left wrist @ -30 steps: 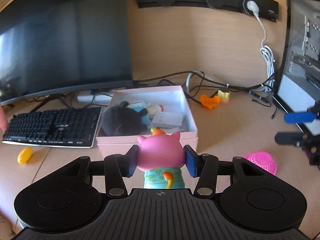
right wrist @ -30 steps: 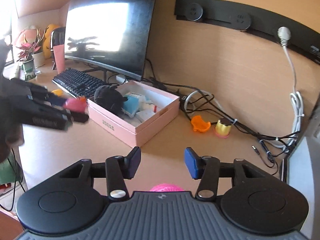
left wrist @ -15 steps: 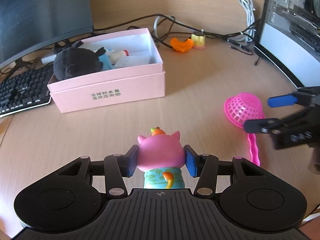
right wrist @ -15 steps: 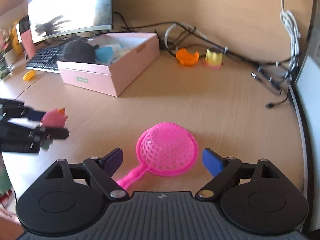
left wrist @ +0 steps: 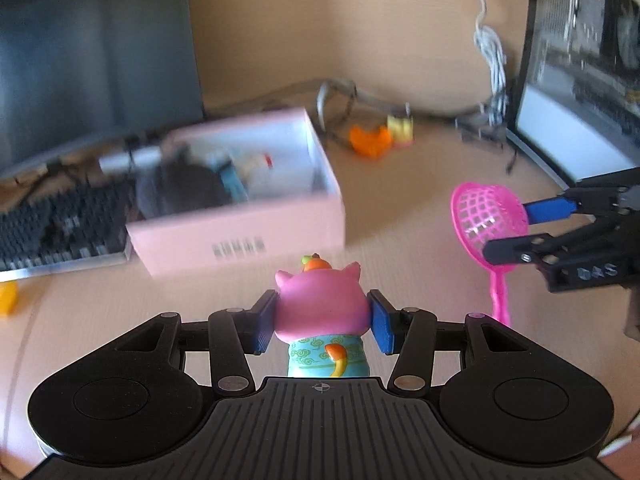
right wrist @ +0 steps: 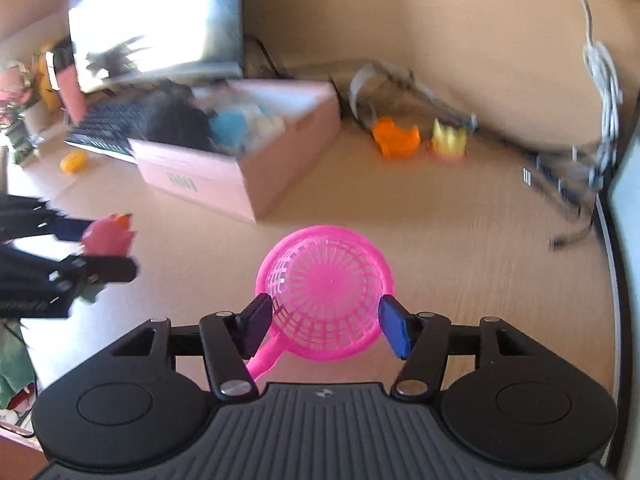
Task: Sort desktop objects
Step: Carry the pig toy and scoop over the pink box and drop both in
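Observation:
A pink pig toy (left wrist: 320, 308) in a teal outfit sits upright between the blue pads of my left gripper (left wrist: 322, 316), which is shut on its head above the wooden desk. My right gripper (right wrist: 325, 320) straddles the mesh bowl of a pink strainer (right wrist: 326, 280). Its jaws are closing and both pads touch the bowl's sides. The strainer's handle sticks out to the lower left under the left finger. In the left wrist view the right gripper (left wrist: 520, 228) and strainer (left wrist: 484, 216) are at the right. The pink storage box (left wrist: 240, 232) stands beyond, with a dark plush toy and other items inside.
A keyboard (left wrist: 52, 232) and a monitor (left wrist: 92, 60) are left of the box. An orange toy (left wrist: 370, 142) and a yellow toy (left wrist: 400, 130) lie among cables by the back wall. A computer case (left wrist: 580, 80) stands at the right. A small yellow object (right wrist: 74, 160) lies near the keyboard.
My right gripper came down over the pink strainer, spread wide around its bowl, then closed onto it. The left gripper kept the pig while its view dipped and swung back up.

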A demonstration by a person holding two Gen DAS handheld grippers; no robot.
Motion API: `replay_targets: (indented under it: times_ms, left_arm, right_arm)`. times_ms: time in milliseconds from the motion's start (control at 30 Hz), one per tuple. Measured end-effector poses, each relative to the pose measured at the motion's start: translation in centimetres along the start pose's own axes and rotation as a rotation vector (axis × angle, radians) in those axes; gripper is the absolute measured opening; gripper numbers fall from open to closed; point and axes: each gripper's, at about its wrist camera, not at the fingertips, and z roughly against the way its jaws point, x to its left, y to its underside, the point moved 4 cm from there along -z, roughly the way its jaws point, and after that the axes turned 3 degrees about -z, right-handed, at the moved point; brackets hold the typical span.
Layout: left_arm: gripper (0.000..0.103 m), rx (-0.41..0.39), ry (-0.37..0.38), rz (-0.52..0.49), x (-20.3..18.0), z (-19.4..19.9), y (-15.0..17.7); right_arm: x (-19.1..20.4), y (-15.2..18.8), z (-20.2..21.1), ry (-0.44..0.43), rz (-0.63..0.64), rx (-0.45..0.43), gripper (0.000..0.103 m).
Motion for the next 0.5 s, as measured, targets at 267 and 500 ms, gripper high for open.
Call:
replay_targets:
  times_ms: [267,500]
  left_arm:
    - [0.053,-0.205,-0.02,-0.007,2.4,2.9,-6.8]
    - [0.053,-0.272,-0.018,0.006,5.1,1.2,-10.8]
  right_arm:
    - [2.5,-8.7,7.4,-0.004,0.106,-0.3,0.059]
    - [4.6,-16.3,7.8,0.017,0.201,-0.426,0.059]
